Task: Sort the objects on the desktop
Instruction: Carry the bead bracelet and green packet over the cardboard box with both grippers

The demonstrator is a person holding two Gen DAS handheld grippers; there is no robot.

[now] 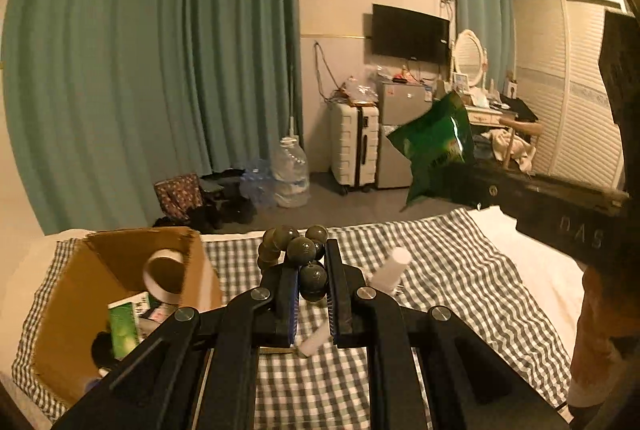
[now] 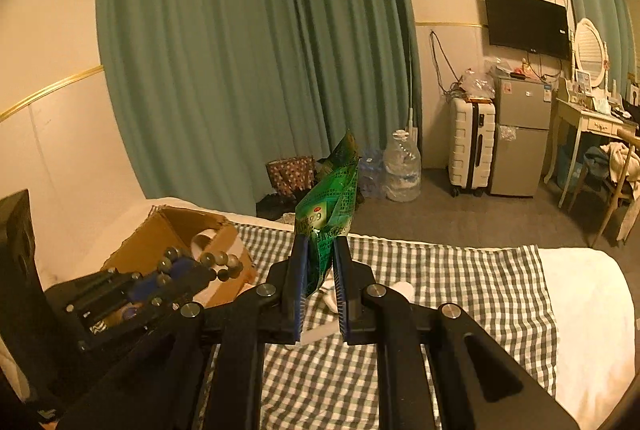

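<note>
Grey-and-white checked cloth (image 1: 420,270) is lying spread flat below both tools, covering the surface under them and running out ahead of the fingertips. Open brown cardboard box (image 1: 80,294) is sitting on that cloth, ahead and to the left of the left gripper (image 1: 311,282); it's holding a white tape roll (image 1: 164,274) against its far wall and a green-and-white carton (image 1: 124,326) nearer the tool, other contents too dark to tell. From the right gripper (image 2: 320,282) the same box is sitting further off to the left, beyond the left tool. Right gripper is clamping a crinkled green foil snack bag (image 2: 332,214) by its lower edge, jaws nearly closed on it, bag standing up above the fingertips and clear of the cloth. In the left wrist view that bag is hanging out to the right of the left tool, raised, at the tip of the right gripper. Left gripper is pinching a string of dark olive round beads (image 1: 300,254), jaws almost fully closed on it, beads bunching above and between the fingertips, off the cloth. White cylindrical tube (image 1: 392,268) is lying on the cloth just right of the left fingertips, and a smaller white cylinder (image 1: 316,340) is lying directly beneath the left jaws.
</note>
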